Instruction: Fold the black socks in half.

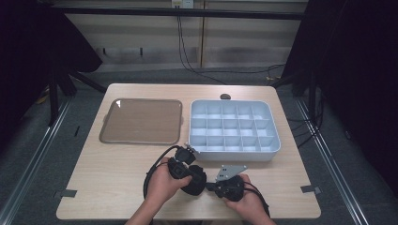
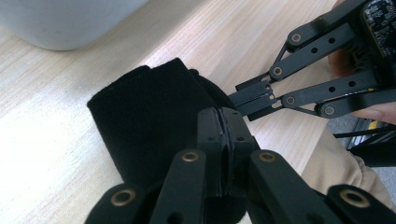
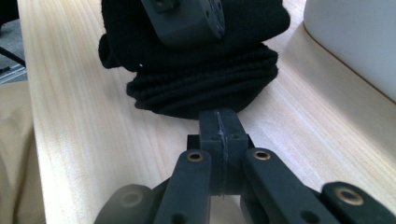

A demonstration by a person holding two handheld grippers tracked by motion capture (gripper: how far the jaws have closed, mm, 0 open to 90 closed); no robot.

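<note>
Pale wood table (image 1: 108, 187): black knitted cloth bundle (image 1: 195, 179) lies at the near edge, just in front of the grey compartment box (image 1: 234, 125). Left gripper (image 1: 187, 157) and right gripper (image 1: 210, 186) both have jaws fully closed, holding nothing, tips at the bundle. Brown tray (image 1: 141, 121) lies left of the box; no legible writing.
</note>
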